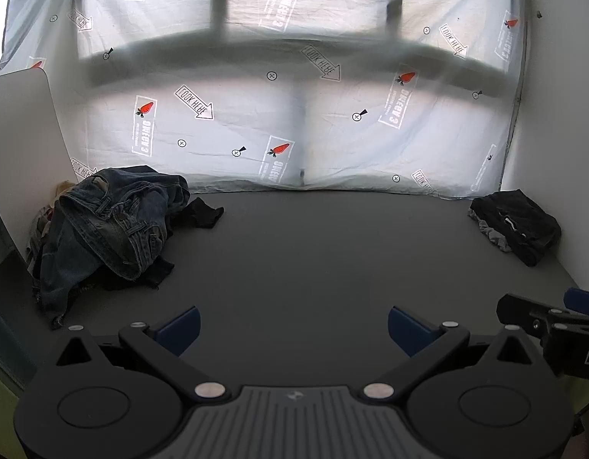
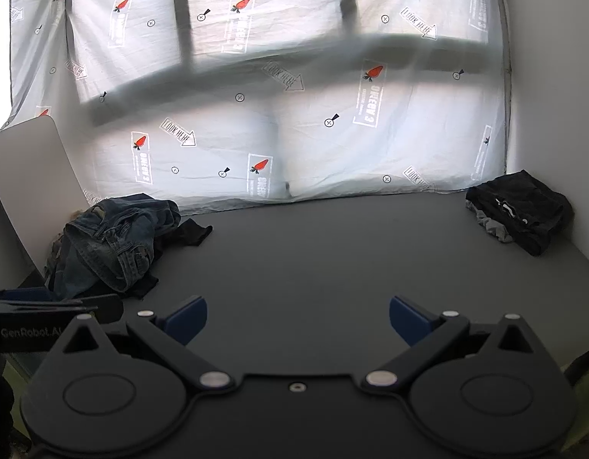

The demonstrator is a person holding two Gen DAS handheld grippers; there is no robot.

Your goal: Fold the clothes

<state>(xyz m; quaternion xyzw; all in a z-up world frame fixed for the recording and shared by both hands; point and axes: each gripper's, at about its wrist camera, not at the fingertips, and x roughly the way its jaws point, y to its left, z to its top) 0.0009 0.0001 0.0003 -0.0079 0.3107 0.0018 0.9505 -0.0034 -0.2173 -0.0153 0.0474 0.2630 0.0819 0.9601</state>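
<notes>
While both grippers hover over the table (image 1: 294, 260), their fingers (image 1: 179, 329) gape wide — empty.

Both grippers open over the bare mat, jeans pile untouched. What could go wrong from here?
1. The jeans lie tangled with a black garment; a pinch may lift both.
2. The pile sits against the white board, so the left gripper may bump it.
3. Dragging denim could sweep the folded dark stack.
</notes>
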